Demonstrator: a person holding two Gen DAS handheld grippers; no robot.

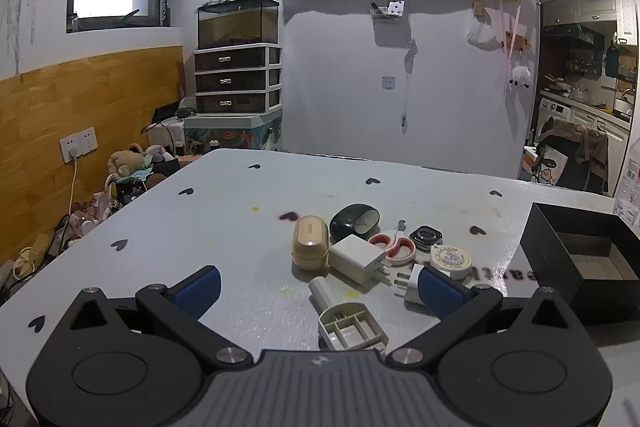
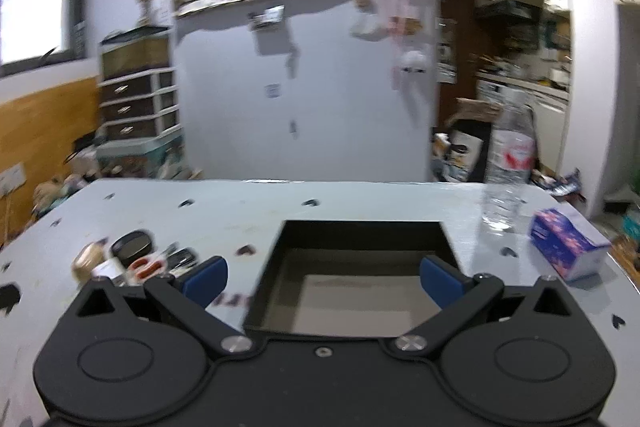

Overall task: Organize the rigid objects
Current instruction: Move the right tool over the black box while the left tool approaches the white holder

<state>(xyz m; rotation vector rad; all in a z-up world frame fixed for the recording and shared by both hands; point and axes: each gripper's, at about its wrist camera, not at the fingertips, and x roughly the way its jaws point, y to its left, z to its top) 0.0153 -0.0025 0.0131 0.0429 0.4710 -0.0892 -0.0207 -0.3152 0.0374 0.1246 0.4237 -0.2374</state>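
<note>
Hovering left gripper (image 1: 320,287): held low over the near edge of the table (image 1: 224,211), blue pads (image 1: 200,289) spread wide, nothing between them.
Right gripper (image 2: 323,277): also spread wide and holding nothing, poised above the near rim of the black box (image 2: 362,227); this view is blurred.
Black box: open at the top, interior bare as far as shown, sitting toward the right side of the table, apart from the cluster of small things.
Cluster: gathered mid-table, left of the box, pieces touching or just beside one another.
Wooden case (image 1: 311,242): left end of the cluster, standing upright.
Dark oval case (image 1: 354,220): behind the wooden case, on the far side of the cluster.
White charger (image 1: 357,258): just right of the wooden case, prongs pointing toward the near edge.
Red-handled scissors (image 1: 394,247): just beside the charger on its right.
Black square gadget (image 1: 426,238): behind the scissors, far right of the cluster.
Round tin (image 1: 452,259): right end of the cluster, near the left gripper's right pad.
White plug adapter (image 1: 408,285): partly hidden behind that pad.
Beige plastic piece (image 1: 348,323): nearest the near edge, lying between the left gripper's fingers without touching them, ribbed underside facing the camera.
Water bottle (image 2: 508,163): upright at the far right of the table.
Tissue box (image 2: 568,245): at the right edge, near the bottle.
</note>
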